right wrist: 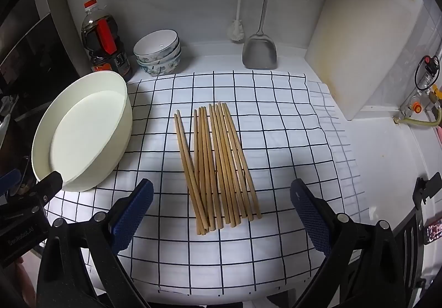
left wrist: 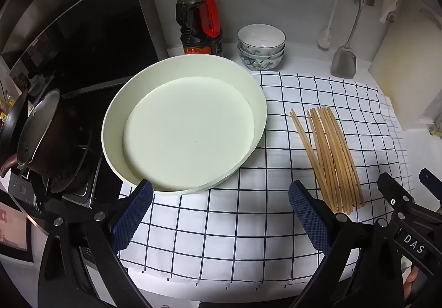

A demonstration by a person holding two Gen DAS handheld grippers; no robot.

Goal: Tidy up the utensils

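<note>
Checked cloth [right wrist: 276,120] spread on the counter. Bundle of chopsticks [right wrist: 218,167] lies on the cloth, near its middle, tips fanned toward the wall. Round basin [right wrist: 121,125] sits at the cloth's left edge, well apart from the chopsticks. Behind the basin: bottle [right wrist: 103,40], then stacked bowls [right wrist: 158,52] to its right. Spatula [right wrist: 259,50] leans on the back wall, right of the bowls. Cutting board [right wrist: 364,40] stands far right. Stove pot [left wrist: 41,137] left of the basin.

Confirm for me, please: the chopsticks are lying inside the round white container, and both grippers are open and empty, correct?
Not quite: the chopsticks lie on the checked cloth beside the round white container, as the right wrist view shows. Both the left gripper and right gripper are open and empty.
</note>
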